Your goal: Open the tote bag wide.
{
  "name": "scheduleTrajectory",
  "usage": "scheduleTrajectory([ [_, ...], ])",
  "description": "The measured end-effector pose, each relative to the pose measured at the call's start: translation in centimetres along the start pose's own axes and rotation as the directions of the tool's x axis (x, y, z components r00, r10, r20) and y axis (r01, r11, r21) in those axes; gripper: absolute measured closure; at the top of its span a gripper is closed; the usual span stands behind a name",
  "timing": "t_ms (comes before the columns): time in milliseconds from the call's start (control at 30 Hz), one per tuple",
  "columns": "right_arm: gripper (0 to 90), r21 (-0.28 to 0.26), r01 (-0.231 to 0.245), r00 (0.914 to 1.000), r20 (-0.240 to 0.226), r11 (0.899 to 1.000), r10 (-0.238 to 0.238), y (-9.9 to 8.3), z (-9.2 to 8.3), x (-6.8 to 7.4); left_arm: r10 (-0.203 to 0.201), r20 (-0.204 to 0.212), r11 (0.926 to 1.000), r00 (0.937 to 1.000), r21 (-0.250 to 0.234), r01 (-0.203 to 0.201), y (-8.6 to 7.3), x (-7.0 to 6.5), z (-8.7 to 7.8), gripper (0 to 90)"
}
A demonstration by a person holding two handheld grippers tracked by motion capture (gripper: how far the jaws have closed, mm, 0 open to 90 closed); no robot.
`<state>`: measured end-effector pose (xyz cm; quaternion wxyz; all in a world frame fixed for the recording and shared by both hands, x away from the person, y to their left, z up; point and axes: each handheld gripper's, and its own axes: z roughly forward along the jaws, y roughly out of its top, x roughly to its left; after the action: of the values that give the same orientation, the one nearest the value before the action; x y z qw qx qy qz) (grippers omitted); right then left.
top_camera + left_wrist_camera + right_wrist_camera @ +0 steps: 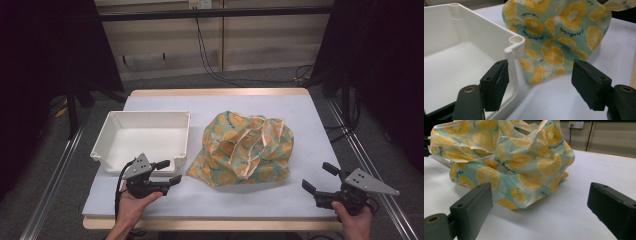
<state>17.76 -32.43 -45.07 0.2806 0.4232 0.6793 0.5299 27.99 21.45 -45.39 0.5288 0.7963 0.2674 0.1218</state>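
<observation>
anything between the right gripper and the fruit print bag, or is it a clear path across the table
Nothing visible stands in the way. The right gripper sits open near the table's front right corner, and only bare white surface lies between it and the fruit print bag. The white bin is on the bag's far side.

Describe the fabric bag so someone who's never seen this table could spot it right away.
On the white-covered table, look right of the empty white plastic bin. The crumpled teal cloth bag lies there, soft and printed with orange citrus slices, its pale handles on top.
</observation>
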Motion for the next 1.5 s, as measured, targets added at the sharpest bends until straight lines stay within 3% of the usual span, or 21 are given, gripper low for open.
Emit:
scheduleTrajectory([
  [167,9.1,0.006,0.003,0.9997,-0.025,1.000,-0.003,0.0,0.3,0.2,-0.018,-0.005,0.9998,0.9998,-0.006,0.018,0.0,-0.1,-0.1,30.7],
  [233,10.9,0.014,0.019,0.9993,-0.034,1.000,-0.018,0.0,0.4,0.3,-0.018,0.015,0.9998,0.9997,-0.003,0.018,0.0,-0.2,0.0,34.0],
  [333,14.4,0.013,0.006,0.9987,-0.051,1.000,-0.005,0.0,0.7,0.4,-0.020,0.013,0.9998,0.9997,0.001,0.020,0.1,-0.5,0.1,38.6],
  [400,16.4,-0.016,-0.021,0.9979,-0.062,1.000,0.020,0.2,0.8,0.7,-0.021,0.008,0.9998,0.9997,-0.002,0.021,0.2,-0.7,0.3,37.4],
  [533,20.0,-0.014,-0.022,0.9956,-0.092,1.000,0.020,0.4,0.9,0.7,-0.026,0.013,0.9997,0.9996,0.001,0.026,0.3,-0.9,0.4,39.5],
  [633,24.1,0.020,-0.025,0.9923,-0.121,0.999,0.027,0.4,1.0,0.7,-0.027,0.023,0.9996,0.9994,0.013,0.027,0.5,-0.9,0.4,44.1],
  [800,31.1,0.056,-0.061,0.9800,-0.186,0.997,0.071,1.1,1.1,0.6,-0.016,0.056,0.9998,0.9983,-0.013,0.016,1.7,-1.2,0.0,50.4],
  [933,32.3,0.066,-0.059,0.9802,-0.185,0.996,0.071,1.6,1.4,0.7,-0.009,0.053,0.9999,0.9985,0.007,0.008,2.0,-1.7,0.2,50.6],
  [1033,32.4,0.081,-0.039,0.9790,-0.196,0.996,0.054,2.3,1.7,0.9,0.015,0.093,0.9997,0.9955,0.020,-0.017,2.5,-2.3,0.6,51.5],
  [1200,35.8,0.087,-0.043,0.9743,-0.217,0.995,0.061,3.5,2.4,0.8,0.019,0.122,0.9995,0.9924,0.022,-0.022,3.8,-2.8,1.6,55.9],
  [1233,35.8,0.087,-0.043,0.9743,-0.217,0.995,0.061,3.5,2.4,0.8,0.024,0.143,0.9992,0.9895,0.026,-0.028,4.1,-2.9,1.9,55.9],
  [1300,39.0,0.098,-0.030,0.9702,-0.236,0.995,0.053,3.8,2.9,0.8,0.063,0.150,0.9965,0.9867,0.044,-0.071,4.7,-3.2,2.1,57.8],
  [1400,39.9,0.120,-0.008,0.9669,-0.252,0.993,0.038,4.3,3.6,0.8,0.047,0.177,0.9987,0.9832,0.010,-0.049,5.6,-3.5,2.2,61.5],
  [1433,41.0,0.124,-0.007,0.9649,-0.260,0.992,0.039,4.5,3.8,0.8,0.052,0.172,0.9985,0.9837,0.010,-0.054,5.9,-3.6,2.4,62.0],
  [1500,41.8,0.130,0.004,0.9624,-0.270,0.991,0.032,5.0,4.3,0.7,0.065,0.193,0.9978,0.9790,0.004,-0.067,6.4,-3.9,2.8,62.1],
])
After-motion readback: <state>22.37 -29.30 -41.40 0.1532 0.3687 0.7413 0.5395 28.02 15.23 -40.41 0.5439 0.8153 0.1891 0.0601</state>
